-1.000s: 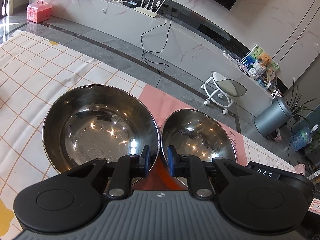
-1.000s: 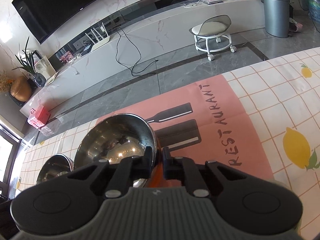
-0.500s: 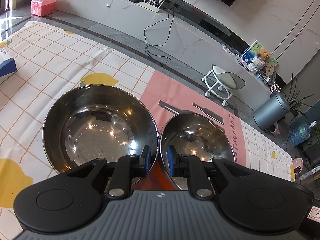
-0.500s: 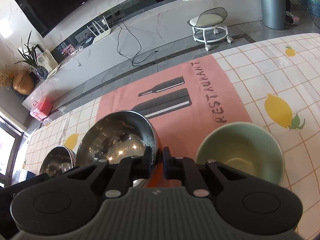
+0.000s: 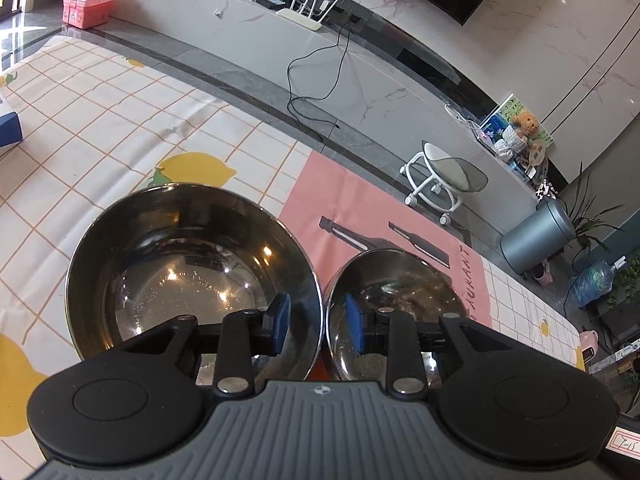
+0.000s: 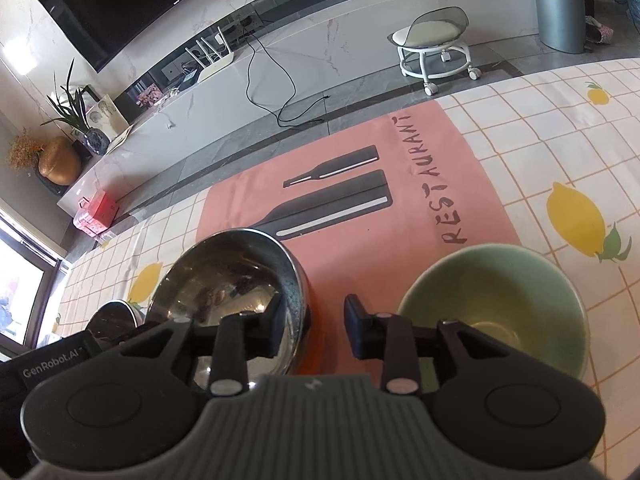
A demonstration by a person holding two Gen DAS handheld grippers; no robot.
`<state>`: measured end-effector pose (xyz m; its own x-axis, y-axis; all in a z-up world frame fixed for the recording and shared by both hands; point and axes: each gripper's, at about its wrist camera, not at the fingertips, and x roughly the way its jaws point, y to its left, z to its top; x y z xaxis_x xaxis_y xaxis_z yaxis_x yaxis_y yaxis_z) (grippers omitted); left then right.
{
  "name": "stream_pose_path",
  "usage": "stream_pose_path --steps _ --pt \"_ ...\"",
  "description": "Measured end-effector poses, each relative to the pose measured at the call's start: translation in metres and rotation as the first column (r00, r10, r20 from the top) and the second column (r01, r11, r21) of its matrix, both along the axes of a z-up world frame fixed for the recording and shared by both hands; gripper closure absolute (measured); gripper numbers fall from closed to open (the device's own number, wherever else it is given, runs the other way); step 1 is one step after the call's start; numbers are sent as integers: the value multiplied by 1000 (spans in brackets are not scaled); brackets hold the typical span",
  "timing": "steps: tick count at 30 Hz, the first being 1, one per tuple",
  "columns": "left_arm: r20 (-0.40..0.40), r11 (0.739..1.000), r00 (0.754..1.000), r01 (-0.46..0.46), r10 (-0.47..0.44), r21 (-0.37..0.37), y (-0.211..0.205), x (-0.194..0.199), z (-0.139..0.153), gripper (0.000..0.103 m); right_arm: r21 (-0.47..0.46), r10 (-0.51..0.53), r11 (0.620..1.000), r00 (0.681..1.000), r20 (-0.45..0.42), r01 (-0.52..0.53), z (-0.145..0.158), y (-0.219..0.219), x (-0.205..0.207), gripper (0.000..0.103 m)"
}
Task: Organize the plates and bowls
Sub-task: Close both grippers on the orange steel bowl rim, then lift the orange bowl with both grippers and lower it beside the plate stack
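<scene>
Fingers of the left gripper have just been spreading and straddle the big steel bowl's rim, off it. The right gripper, also just spreading, straddles the smaller steel bowl's rim. Green bowl beside it; near sides hidden.

place: a home, a living room | wall: a big black TV on shiny stone | under it: a long low shelf with a white router and a teddy bear | floor: grey tiles, a small wheeled stool, a plant | table: lemon tablecloth with bowls for eating
</scene>
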<state>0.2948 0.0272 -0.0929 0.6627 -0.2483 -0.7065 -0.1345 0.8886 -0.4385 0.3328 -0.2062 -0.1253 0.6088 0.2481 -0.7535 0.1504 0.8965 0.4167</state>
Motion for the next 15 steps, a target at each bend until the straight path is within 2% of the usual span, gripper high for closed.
stream_pose_path --steps 3,6,7,11,15 --pt "14 1000 1000 -5 5 29 -1 -1 3 69 0 2 1000 1000 6 -2 -2 -2 -1 75" --pt "13 1000 1000 -6 6 9 3 -1 6 69 22 15 1000 1000 19 -15 -3 -3 -2 90" --pt "19 1000 1000 -5 4 11 4 -1 8 69 8 11 1000 1000 17 -11 -2 -2 -2 92" --pt "43 1000 999 16 -17 13 0 -4 17 69 -17 2 1000 1000 20 -2 0 -2 -3 96" --pt "60 997 996 67 -69 33 -10 -2 24 69 -42 4 999 1000 18 -3 2 -5 0 96"
